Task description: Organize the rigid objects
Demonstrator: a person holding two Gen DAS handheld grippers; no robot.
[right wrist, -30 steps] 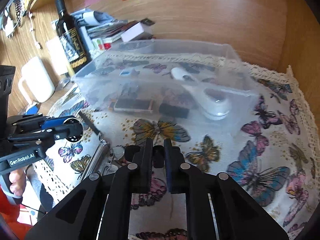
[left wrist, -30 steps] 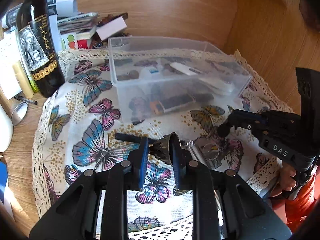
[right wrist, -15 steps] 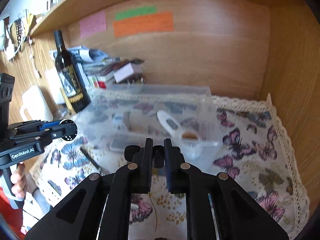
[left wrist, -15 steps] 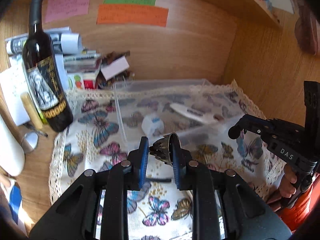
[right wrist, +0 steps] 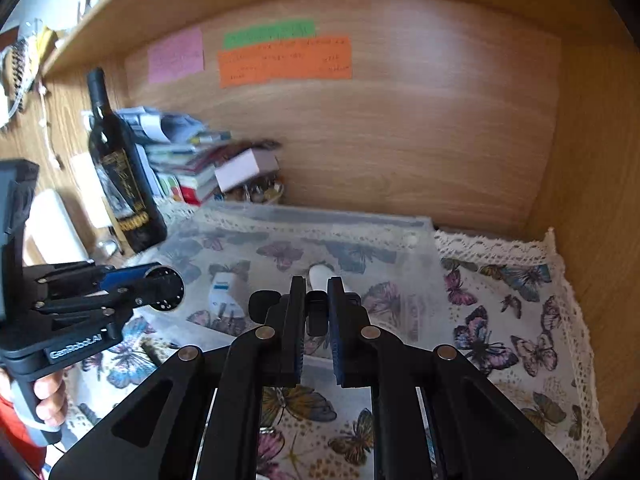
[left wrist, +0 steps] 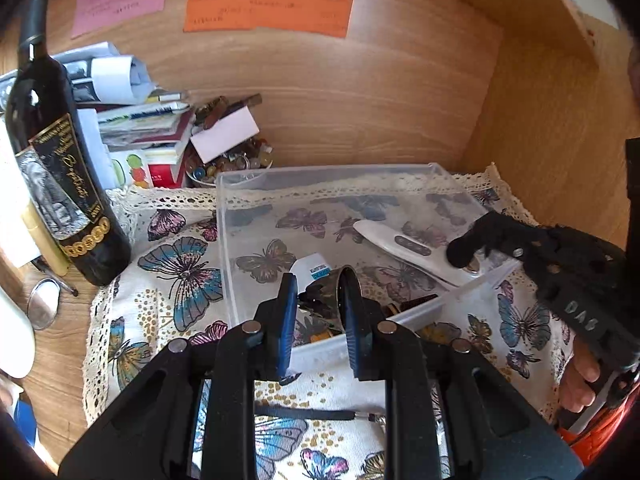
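My left gripper [left wrist: 318, 300] is shut on a dark claw hair clip [left wrist: 324, 300] and holds it above the near wall of a clear plastic box [left wrist: 320, 172]. My right gripper [right wrist: 316, 312] is shut on a small black object [right wrist: 317, 314], held above the same box [right wrist: 400, 224]; it also shows in the left wrist view [left wrist: 468, 250]. Inside the box lie a white handled tool [left wrist: 404, 246] and a small white and blue item [left wrist: 312, 266]. A thin black stick [left wrist: 304, 414] lies on the butterfly cloth [left wrist: 176, 264] below my left gripper.
A dark wine bottle [left wrist: 52, 168] stands at the left edge of the cloth. Stacked papers and boxes [left wrist: 136, 128] and a bowl of beads [left wrist: 228, 160] sit behind it. Wooden walls close the back and right. A small mirror [left wrist: 42, 308] lies at the far left.
Both grippers have risen from the cloth with their objects and moved forward over the box. The camera views tilted up toward the back wall.
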